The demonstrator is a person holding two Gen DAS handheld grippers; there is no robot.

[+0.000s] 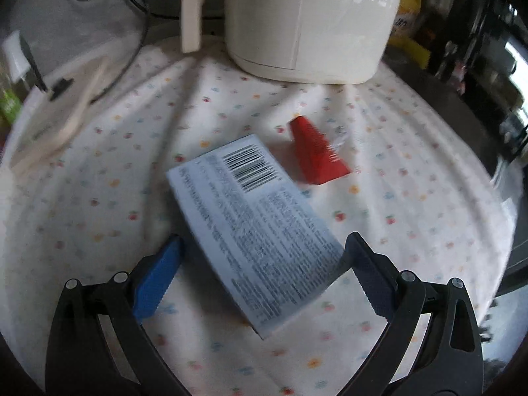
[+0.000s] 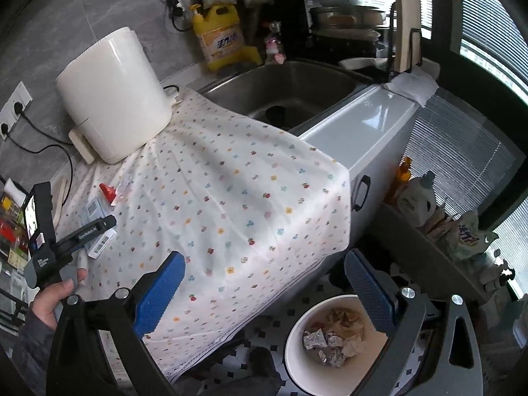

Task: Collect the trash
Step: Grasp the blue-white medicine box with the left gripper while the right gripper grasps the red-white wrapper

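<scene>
Left gripper (image 1: 264,257) has its jaws spread wide around the near end of the pale blue box (image 1: 254,227), not gripping it. The box lies flat on the floral cloth (image 1: 396,204) covering the surface, with a red wrapper (image 1: 315,151) just beyond. Right gripper (image 2: 264,283) hangs released above the trash bin (image 2: 333,343) on the floor.

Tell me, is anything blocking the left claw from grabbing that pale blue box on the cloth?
Nothing visible. The left gripper is open with the pale blue box already lying between its jaws. The red wrapper lies just beyond the box, and the white appliance stands farther back.
</scene>
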